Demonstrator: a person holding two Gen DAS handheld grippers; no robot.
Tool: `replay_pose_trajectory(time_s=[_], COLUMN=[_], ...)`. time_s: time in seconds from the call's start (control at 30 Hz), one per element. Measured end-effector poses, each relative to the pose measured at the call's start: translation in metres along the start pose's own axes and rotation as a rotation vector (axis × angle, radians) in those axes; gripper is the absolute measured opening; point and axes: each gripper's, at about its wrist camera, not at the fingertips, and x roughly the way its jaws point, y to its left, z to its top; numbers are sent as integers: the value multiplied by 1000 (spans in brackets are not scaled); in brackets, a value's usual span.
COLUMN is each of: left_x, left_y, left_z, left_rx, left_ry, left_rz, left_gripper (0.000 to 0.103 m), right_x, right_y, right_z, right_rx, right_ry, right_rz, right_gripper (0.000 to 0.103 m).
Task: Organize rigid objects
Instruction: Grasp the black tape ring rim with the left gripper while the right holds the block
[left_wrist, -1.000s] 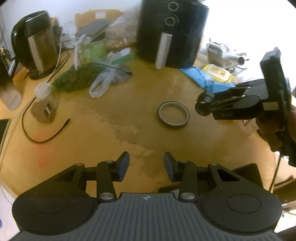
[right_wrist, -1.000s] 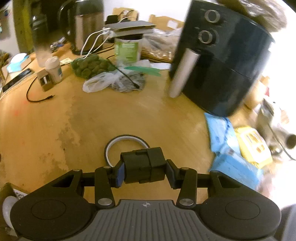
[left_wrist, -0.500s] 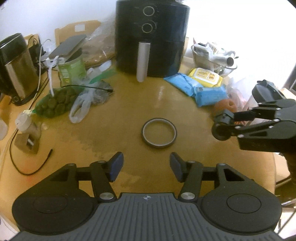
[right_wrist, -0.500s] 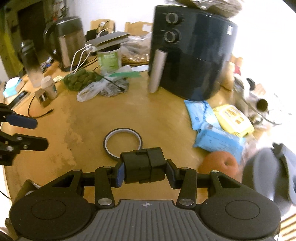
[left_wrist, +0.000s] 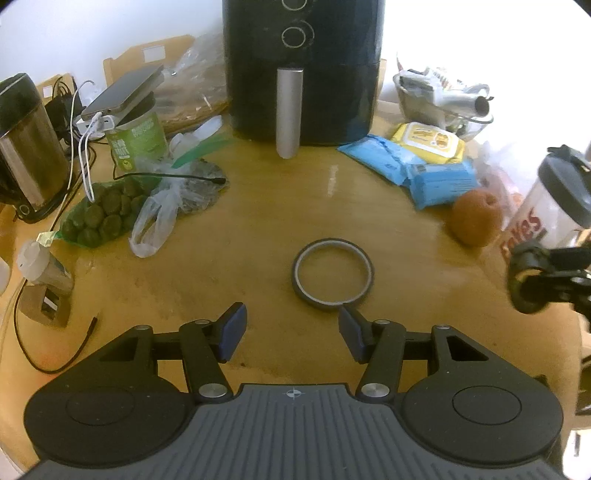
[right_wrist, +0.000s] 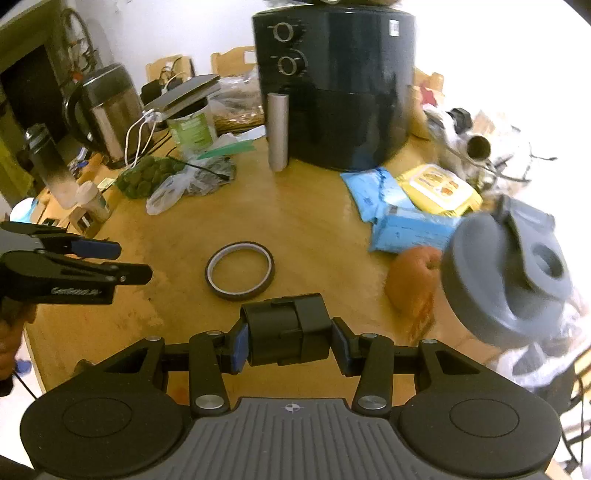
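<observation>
A flat ring of tape (left_wrist: 332, 274) lies alone on the bare, worn wooden table (left_wrist: 258, 229), open space all round it. The left gripper (left_wrist: 291, 330) hovers at its six o'clock, jaws apart and empty. The right gripper (right_wrist: 290, 341) is clamped on a blocky black plastic part (right_wrist: 288, 328). A round orange fruit (right_wrist: 413, 280) sits at the tape's three o'clock.

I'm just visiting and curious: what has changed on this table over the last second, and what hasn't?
The left gripper has just been opening its fingers, with nothing between them, and now sits closer to the tape ring. The right gripper swung away toward the shaker bottle, still clamping the small black block. The tape ring, air fryer and orange fruit stayed put.
</observation>
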Motion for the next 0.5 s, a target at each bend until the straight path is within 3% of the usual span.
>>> replay_pose_trajectory(time_s=[0.5], left_x=[65], left_y=[-1], left_z=[16], left_rx=[-11], left_ry=[72], left_rz=[27], left_gripper=[53], right_x=[-31], right_y=[-32], right_z=[-32], right_rx=[178], right_ry=[-1], right_rz=[-11], right_gripper=[48])
